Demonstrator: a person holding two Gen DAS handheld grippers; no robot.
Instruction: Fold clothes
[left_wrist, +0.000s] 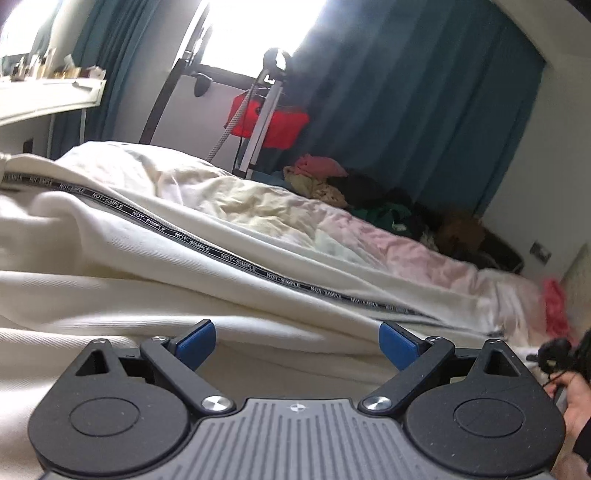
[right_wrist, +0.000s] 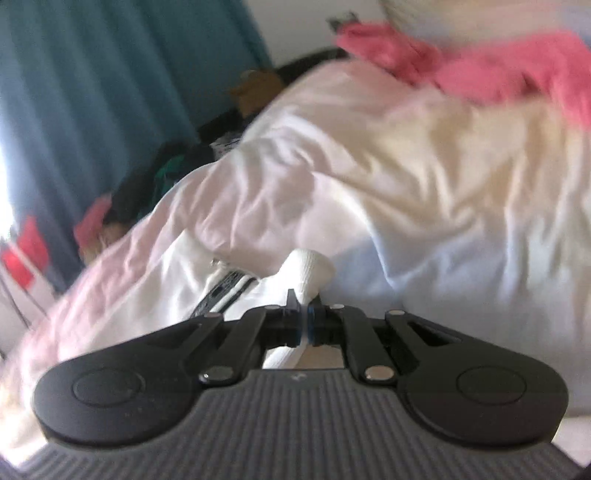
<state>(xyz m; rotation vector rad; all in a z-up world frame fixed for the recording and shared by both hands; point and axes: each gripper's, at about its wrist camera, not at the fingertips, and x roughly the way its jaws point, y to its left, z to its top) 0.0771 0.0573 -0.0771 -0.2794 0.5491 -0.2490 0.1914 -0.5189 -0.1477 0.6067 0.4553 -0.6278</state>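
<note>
A cream-white garment (left_wrist: 110, 258) with a black printed side stripe (left_wrist: 229, 258) lies spread over the bed, filling the left wrist view. My left gripper (left_wrist: 297, 345) hovers low over it, blue pads wide apart, nothing between them. In the blurred right wrist view, my right gripper (right_wrist: 304, 317) is shut on a bunched end of the white garment (right_wrist: 310, 269); a black-and-white striped band (right_wrist: 225, 291) shows just left of the pinch. The cloth behind the fingers is hidden.
The bed sheet (left_wrist: 388, 247) is pale pink and cream. A pile of mixed clothes (left_wrist: 369, 199) lies along the bed's far side by teal curtains (left_wrist: 406, 92). A pink cloth (right_wrist: 480, 70) lies near the bed's edge. A hand (left_wrist: 569, 402) shows at the right edge.
</note>
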